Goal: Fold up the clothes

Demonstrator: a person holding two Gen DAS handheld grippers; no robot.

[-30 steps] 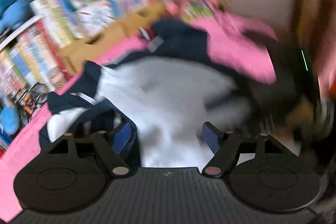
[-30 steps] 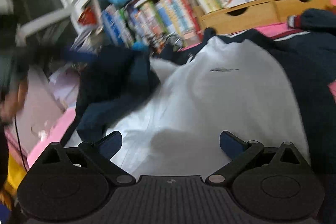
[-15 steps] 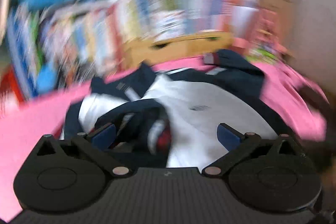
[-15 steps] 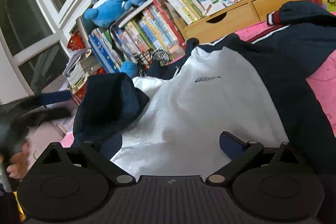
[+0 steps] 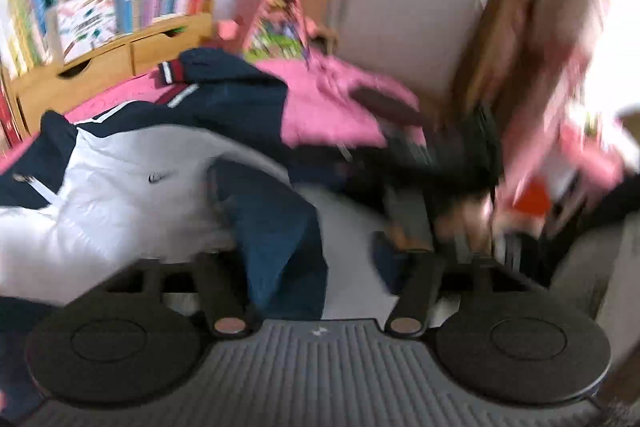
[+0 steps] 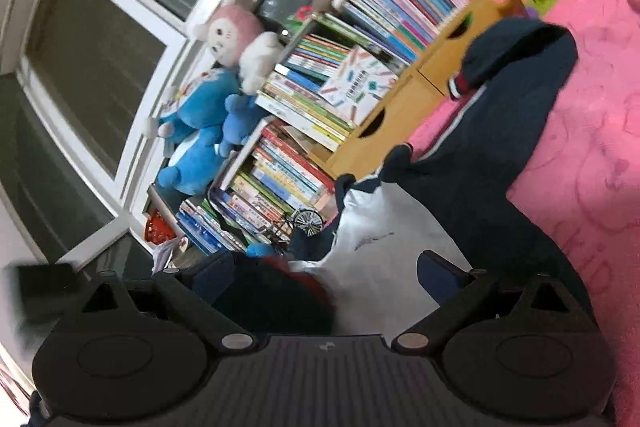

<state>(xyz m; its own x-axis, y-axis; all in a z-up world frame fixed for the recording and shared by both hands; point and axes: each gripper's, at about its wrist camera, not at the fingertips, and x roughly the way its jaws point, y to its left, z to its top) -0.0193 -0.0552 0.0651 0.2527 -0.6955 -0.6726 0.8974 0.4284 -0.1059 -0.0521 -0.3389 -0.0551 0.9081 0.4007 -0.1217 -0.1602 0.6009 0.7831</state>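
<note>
A white jacket [image 5: 140, 195] with navy sleeves lies spread on the pink bed cover [image 5: 328, 107]. One navy sleeve [image 5: 280, 227] is folded over the white body. It sits between the fingers of my left gripper [image 5: 304, 255], whose jaws are closing. The sleeve hides the left finger, and white cloth shows beside the right one. The picture is blurred. My right gripper [image 6: 322, 275] stands open low over the jacket [image 6: 380, 251], with a dark navy and red fold [image 6: 280, 291] by its left finger. The far sleeve [image 6: 520, 67], with its red and white cuff, lies on the cover [image 6: 592, 107].
A packed bookshelf [image 6: 320, 107] with wooden drawers [image 6: 400, 115] stands behind the bed. Blue and pink plush toys [image 6: 200, 131] sit by a window [image 6: 100, 47]. A blurred hand with a dark gripper [image 5: 440, 155] is at the right, in front of a pale wall [image 5: 400, 7].
The left view swung from the shelf to the right. The navy sleeve now lies over the white body between its fingers, which are closer together. The right view rolled and turned toward the shelf and window.
</note>
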